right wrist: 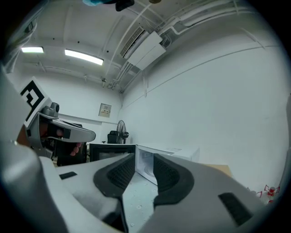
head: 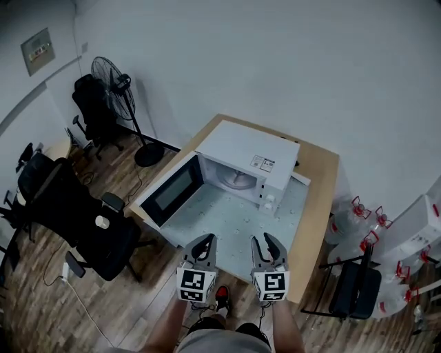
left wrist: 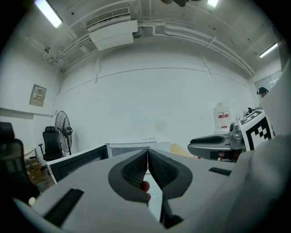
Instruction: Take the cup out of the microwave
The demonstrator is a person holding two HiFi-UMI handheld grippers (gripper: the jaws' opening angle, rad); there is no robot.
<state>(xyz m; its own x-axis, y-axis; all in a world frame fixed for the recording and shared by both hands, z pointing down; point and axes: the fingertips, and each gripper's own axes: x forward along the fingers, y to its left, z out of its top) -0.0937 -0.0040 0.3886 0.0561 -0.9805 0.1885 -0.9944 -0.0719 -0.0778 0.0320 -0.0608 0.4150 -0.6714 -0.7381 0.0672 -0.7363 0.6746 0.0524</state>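
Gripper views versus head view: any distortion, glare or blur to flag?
Left gripper view: strong fisheye bending, dark vignetted corners, ceiling light blown out. Right gripper view: same curvature, right tool looms large, slightly soft. Head view: dim, bluish, microwave sharp enough.

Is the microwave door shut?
No, the microwave has its door swung wide open to the left, so the inside shows in the head view.

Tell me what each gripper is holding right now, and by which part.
Nothing is held. The left gripper is shut on nothing; the right gripper is open and empty. Both hang short of the open microwave.
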